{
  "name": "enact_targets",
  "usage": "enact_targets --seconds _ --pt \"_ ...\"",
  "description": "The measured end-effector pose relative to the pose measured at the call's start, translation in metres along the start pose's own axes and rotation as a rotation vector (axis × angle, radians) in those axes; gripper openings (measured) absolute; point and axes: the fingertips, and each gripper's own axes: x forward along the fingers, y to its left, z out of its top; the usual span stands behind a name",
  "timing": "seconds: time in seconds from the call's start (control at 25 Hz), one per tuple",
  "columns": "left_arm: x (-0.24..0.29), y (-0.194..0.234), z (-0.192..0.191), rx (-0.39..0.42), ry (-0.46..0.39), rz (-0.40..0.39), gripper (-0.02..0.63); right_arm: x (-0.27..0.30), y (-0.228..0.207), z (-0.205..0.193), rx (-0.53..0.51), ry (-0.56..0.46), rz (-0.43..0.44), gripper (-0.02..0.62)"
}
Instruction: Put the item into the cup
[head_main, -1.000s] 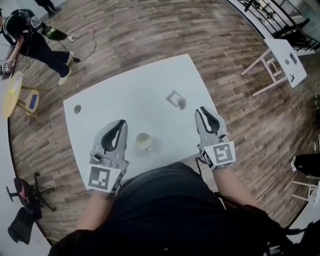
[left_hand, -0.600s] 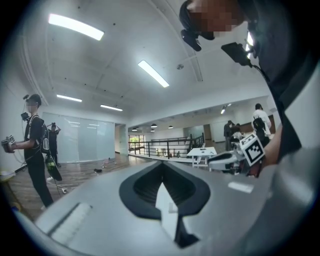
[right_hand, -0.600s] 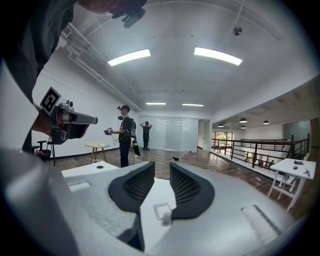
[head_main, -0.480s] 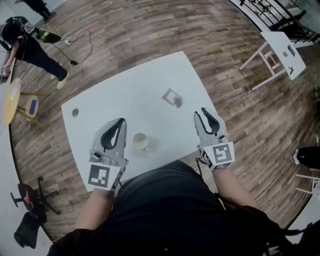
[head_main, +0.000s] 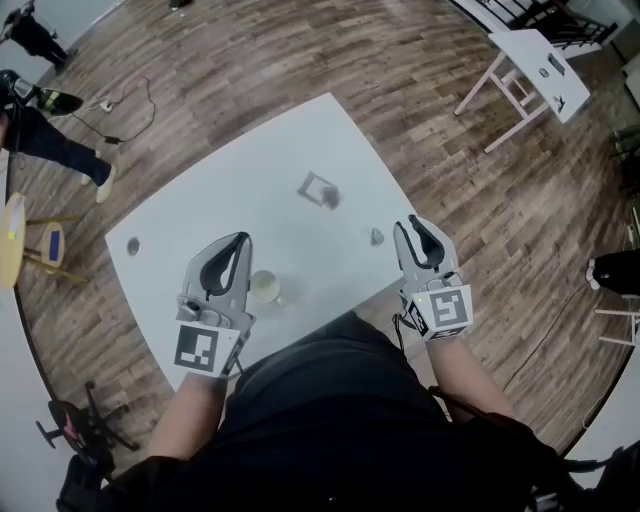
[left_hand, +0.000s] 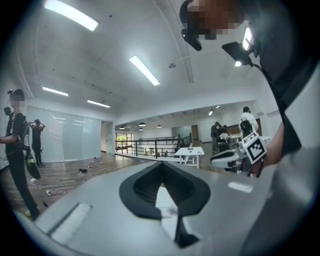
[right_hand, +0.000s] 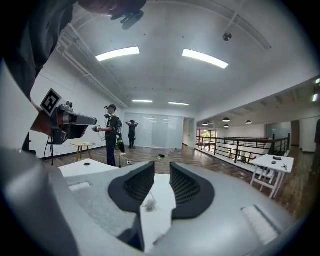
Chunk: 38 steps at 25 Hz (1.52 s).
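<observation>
Right hand-held gripper (head_main: 408, 224): jaws just been opening, now well apart, nothing clamped. Showing low in its gap, just ahead and a shade left of the tips, the small pale item (head_main: 377, 237), loose on the white surface (head_main: 250, 180). Further left, the cup (head_main: 264, 288), just beside the left hand-held gripper (head_main: 243, 243), shut and empty. Reaching step, by the look of it. Next: settle both jaws around the item, close gently, carry left over the cup.
</observation>
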Motion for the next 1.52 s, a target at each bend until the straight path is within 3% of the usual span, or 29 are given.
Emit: enact_targets --seconds 0.52,1.04,1.52 --pt "0.033 -0.022 -0.004 0.028 0.01 -0.117 -0.002 -0.037 -0.025 -0.016 0.05 0.025 -0.1 0.101" --pt "0.034 -0.007 0.003 -0.009 0.055 -0.118 -0.002 -0.019 -0.017 -0.007 0.067 0.029 -0.093 0.101" --pt "0.03 0.002 -0.012 0.015 0.054 -0.106 -0.002 -0.004 -0.005 -0.013 0.082 0.017 -0.068 0.101"
